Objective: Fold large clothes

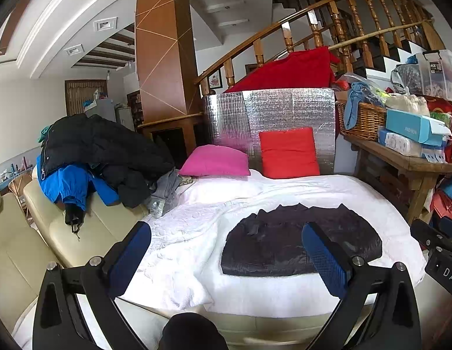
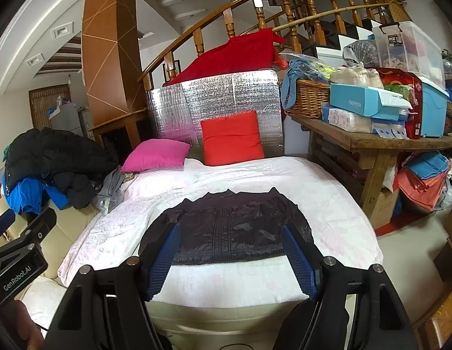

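Garment: dark quilted jacket-like garment [image 2: 230,230], folded into a flat block on white bedspread [image 2: 313,192], near front edge.
Left hand-held gripper [image 1: 226,250]: wide, empty, hovering above bed.
Right hand-held gripper [image 2: 231,259]: wide, empty, over garment's near edge.
Step tip: probably pinch both near corners evenly, keep layers flat.
Wicker basket [image 2: 306,99]: on wooden tabletop [image 2: 372,143], blue cloth draped over rim.
Clear lidded plastic bin [image 2: 413,46]: contents unclear.

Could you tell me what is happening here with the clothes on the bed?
A person holds a gripper in each hand above a white-covered bed. Both the left gripper and the right gripper are open and hold nothing. A dark garment lies flat, folded into a compact shape, in front of them. A pile of jackets sits at the left.
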{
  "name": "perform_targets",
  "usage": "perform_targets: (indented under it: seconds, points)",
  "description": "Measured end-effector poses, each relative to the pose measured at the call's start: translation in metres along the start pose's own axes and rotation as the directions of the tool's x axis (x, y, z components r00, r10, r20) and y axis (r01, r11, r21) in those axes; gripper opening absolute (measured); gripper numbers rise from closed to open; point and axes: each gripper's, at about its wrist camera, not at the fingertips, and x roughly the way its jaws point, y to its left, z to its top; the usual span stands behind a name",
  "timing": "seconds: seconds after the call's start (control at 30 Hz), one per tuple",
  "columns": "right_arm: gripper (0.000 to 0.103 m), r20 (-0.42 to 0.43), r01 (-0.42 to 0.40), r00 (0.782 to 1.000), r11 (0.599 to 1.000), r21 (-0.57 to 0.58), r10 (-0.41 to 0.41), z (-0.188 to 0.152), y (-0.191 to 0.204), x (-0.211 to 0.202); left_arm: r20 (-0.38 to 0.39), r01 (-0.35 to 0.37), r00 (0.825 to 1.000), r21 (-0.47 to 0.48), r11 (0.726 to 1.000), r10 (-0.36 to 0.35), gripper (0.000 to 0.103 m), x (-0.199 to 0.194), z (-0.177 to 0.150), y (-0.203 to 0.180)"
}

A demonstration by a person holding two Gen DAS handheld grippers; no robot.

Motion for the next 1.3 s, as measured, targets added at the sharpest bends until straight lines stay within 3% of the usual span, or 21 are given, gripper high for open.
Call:
perform_targets:
  seconds: [1.3]
  points:
    - [0.075, 0.015, -0.004, 1.000, 0.999, -0.036, 0.005, 0.015, 0.015, 0.004, 0.016, 0.009, 1.000, -0.007, 1.000, -0.009, 0.103, -0.001, 0.006, 0.009]
